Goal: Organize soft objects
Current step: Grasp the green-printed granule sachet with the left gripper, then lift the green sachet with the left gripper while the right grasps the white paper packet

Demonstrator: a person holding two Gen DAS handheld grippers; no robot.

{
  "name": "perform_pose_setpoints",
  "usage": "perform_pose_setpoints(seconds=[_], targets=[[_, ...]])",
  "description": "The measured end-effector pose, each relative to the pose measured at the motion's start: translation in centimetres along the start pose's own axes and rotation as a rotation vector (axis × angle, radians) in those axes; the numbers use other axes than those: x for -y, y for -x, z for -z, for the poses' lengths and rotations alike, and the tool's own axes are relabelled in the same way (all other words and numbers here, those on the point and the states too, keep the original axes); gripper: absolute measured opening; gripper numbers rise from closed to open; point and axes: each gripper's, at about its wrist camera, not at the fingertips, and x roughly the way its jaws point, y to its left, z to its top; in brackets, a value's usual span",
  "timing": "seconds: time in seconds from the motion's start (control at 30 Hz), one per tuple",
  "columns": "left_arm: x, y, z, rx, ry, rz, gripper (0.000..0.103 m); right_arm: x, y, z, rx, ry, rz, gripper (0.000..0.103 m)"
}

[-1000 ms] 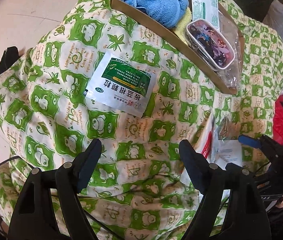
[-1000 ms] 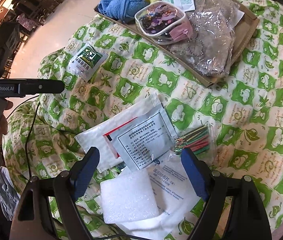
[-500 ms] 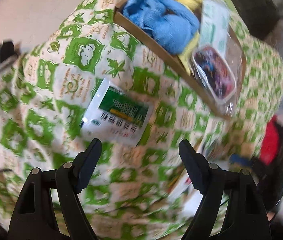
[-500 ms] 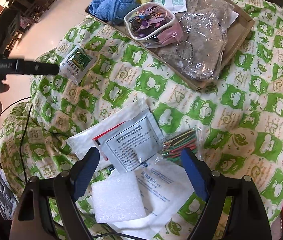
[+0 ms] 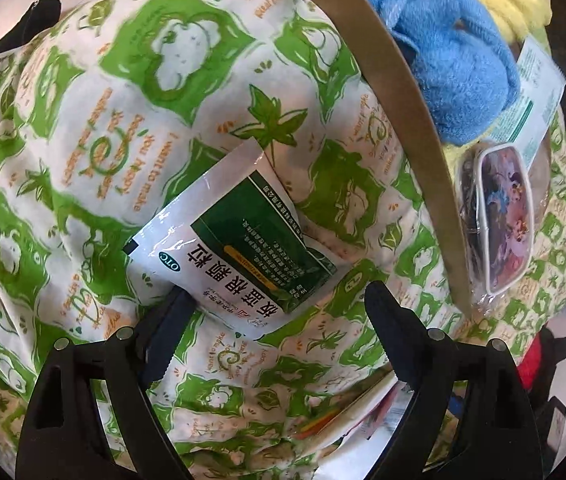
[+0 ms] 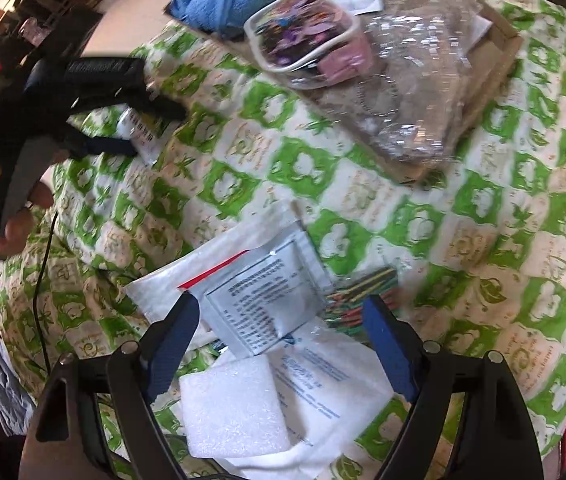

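Closer now, left tool (image 5: 275, 320) spread around glossy green-white sachet (image 5: 235, 244); right tool (image 6: 283, 344) spread.

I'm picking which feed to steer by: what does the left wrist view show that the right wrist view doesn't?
Left wrist only: the green sachet's printed face close up, lying between the open fingers of the left hand-held gripper, with one finger under its edge.

Right wrist only: the white packets, foam pad and coloured sticks by the open right hand-held gripper.

Both: the cardboard tray, blue towel, printed pouch and green quilt.
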Motion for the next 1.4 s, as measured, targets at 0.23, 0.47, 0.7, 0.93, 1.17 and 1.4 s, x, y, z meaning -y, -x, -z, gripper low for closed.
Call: perform_pose_setpoints(seconds=[0.23,0.47,0.7,0.93,1.17,1.4], targets=[[0.7,-0.4,0.7,0.01,-0.119,-0.049,0.077,-0.3,-1.9,-1.2,-0.061,-0.054,-0.014,0.084],[2.4,-0.9,3.0,0.058,-0.287,-0.183,0.048,0.5,-2.1,-0.9,-0.072,-0.082,-0.045,0.084],[2.9,-1.3,4.3,0.053,-0.344,-0.202,0.047,-1.4,-4.1,0.4,-0.142,0.024,-0.059,0.083],[3.0,-1.4,3.8,0.04,-0.347,-0.191,0.047,1.2,-5.7,-1.9,-0.137,0.032,-0.016,0.083],[2.8,-1.8,3.6,0.028,-0.359,-0.21,0.047,2.3,-6.4,-2.4,-0.138,-0.002,-0.083,0.082],[2.7,-1.6,3.1,-0.004,-0.316,-0.168,0.054,2.8,-6.9,-4.6,-0.15,0.039,-0.084,0.086]])
